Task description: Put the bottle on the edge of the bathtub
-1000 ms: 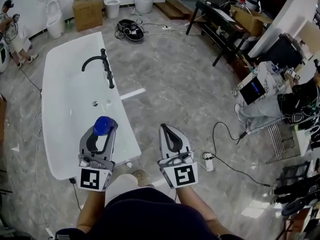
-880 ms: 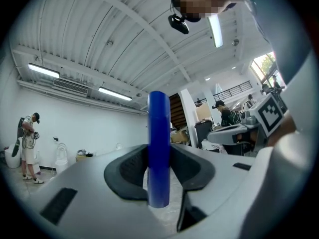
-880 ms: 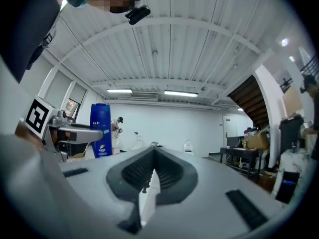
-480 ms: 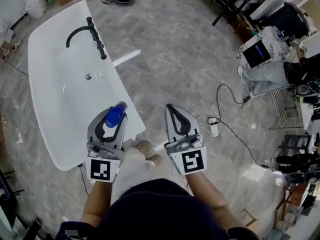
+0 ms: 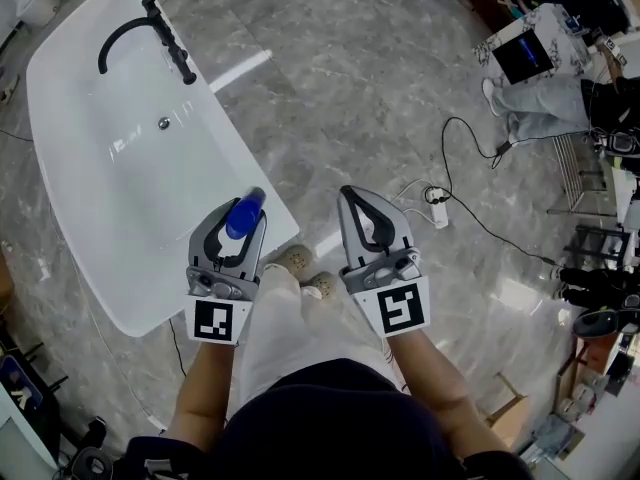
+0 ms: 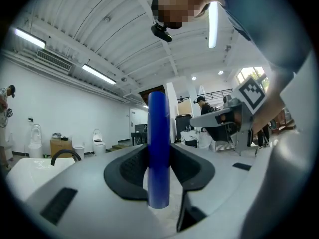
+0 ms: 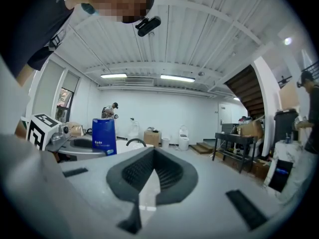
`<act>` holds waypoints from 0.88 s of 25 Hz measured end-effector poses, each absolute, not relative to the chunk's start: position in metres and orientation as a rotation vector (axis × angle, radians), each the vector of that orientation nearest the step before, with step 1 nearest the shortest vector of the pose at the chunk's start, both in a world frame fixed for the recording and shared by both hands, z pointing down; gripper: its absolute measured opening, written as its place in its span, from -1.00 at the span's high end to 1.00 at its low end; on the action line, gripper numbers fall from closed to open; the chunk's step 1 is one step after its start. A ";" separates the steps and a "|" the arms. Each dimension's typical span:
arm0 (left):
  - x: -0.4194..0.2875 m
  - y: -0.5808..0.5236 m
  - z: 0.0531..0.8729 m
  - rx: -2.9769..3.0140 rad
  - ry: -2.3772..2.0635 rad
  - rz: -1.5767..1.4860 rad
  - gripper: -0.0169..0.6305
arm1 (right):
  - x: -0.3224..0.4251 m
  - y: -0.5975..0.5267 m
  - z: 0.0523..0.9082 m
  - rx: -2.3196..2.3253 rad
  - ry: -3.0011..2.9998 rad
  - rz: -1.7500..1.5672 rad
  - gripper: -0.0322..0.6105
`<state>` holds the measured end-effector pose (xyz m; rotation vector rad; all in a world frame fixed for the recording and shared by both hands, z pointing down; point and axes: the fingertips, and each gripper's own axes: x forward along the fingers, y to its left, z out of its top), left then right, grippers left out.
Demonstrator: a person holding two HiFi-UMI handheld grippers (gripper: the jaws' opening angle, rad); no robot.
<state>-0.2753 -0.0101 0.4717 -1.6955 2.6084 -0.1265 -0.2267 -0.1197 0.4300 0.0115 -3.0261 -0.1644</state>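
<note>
A blue bottle (image 5: 243, 216) stands upright between the jaws of my left gripper (image 5: 236, 236), which is shut on it. In the head view it hangs over the right rim of the white bathtub (image 5: 95, 183), near the tub's near end. A black faucet (image 5: 150, 30) arches over the far end. In the left gripper view the bottle (image 6: 158, 153) fills the gap between the dark pads, with the tub (image 6: 27, 167) low at the left. My right gripper (image 5: 352, 200) is beside it over the floor, shut and empty. The right gripper view shows the bottle (image 7: 104, 136) at the left.
A power strip with a black cable (image 5: 437, 208) lies on the marble floor right of my right gripper. A seated person with a laptop (image 5: 530, 56) is at the far right. Shoes (image 5: 302, 262) show between the grippers. Toilets, a cardboard box (image 7: 151, 137) and a black table (image 7: 235, 148) stand farther off.
Both grippers have come down, and the tub's near end now sits closer under the left one. The bottle has stayed in the left gripper. The right gripper stays shut and empty.
</note>
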 end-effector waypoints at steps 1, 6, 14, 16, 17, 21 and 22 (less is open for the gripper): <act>-0.277 -0.012 0.481 -1.711 2.608 -0.135 0.52 | -0.228 -0.121 0.436 0.021 -3.018 -0.154 0.90; -0.277 -0.021 0.526 -1.826 2.602 -0.157 0.52 | -0.236 -0.121 0.459 0.048 -2.995 -0.114 0.90; -0.290 -0.031 0.579 -1.852 2.623 -0.150 0.52 | -0.245 -0.123 0.499 0.060 -2.945 -0.049 0.90; -0.294 -0.032 0.596 -1.869 2.635 -0.149 0.52 | -0.249 -0.122 0.510 0.060 -2.937 -0.040 0.90; -0.296 -0.033 0.604 -1.884 2.637 -0.160 0.52 | -0.250 -0.122 0.517 0.058 -2.932 -0.038 0.90; -0.304 -0.036 0.631 -1.912 2.634 -0.172 0.52 | -0.255 -0.122 0.541 0.053 -2.909 -0.017 0.90; -0.305 -0.038 0.638 -1.921 2.632 -0.174 0.52 | -0.256 -0.122 0.545 0.055 -2.905 -0.012 0.90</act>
